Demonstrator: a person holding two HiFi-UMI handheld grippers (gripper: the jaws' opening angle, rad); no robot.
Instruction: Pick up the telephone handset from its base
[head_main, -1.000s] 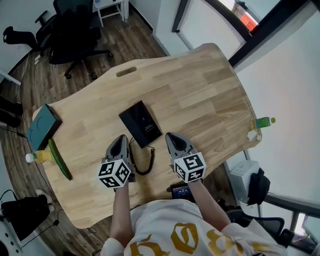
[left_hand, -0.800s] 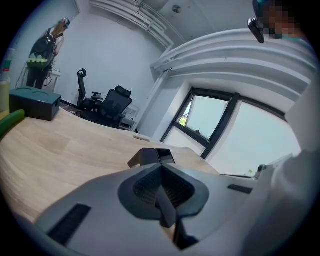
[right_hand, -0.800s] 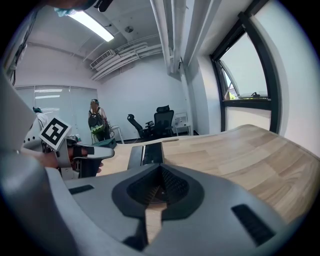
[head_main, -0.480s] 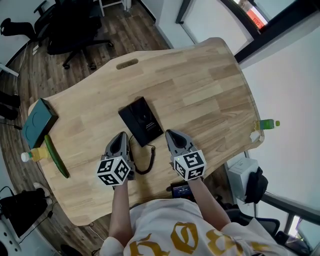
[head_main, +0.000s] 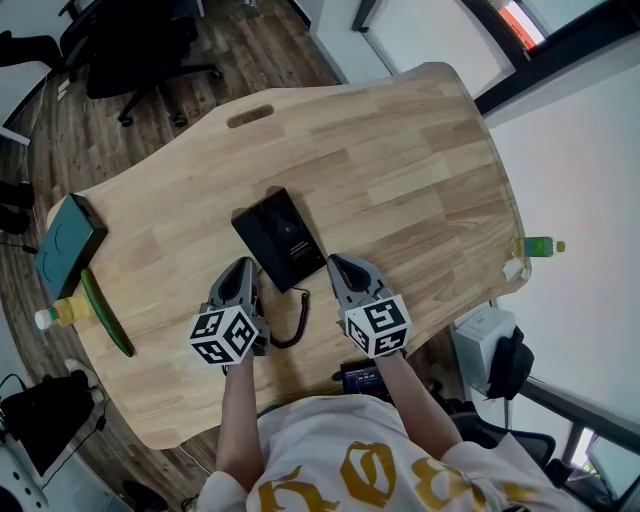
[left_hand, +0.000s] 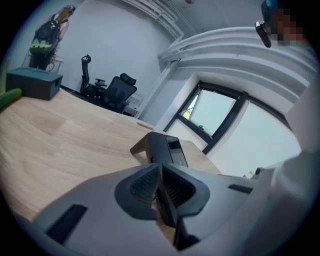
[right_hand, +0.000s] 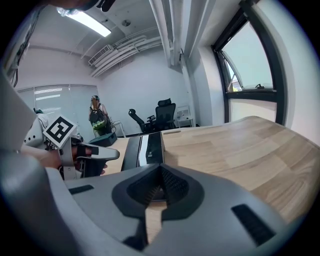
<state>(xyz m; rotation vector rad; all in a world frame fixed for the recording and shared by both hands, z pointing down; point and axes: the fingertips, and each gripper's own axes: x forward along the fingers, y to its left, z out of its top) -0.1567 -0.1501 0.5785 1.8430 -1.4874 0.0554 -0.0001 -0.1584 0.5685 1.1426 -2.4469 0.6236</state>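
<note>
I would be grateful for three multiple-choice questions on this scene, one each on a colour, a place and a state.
1. What colour is the telephone?
A. white
B. black
C. red

2. Where on the table is the teal box, seen from the head view?
A. at its left edge
B. in its middle
C. at its right edge

3. How do the jaws of the left gripper and the right gripper stand?
A. wide open
B. clamped on a pen
C. shut, with nothing between them

Answers:
1 B: its casing shows black in all three views.
2 A: the head view shows the box at the left edge.
3 C: each gripper view shows the pads together, holding nothing.
</note>
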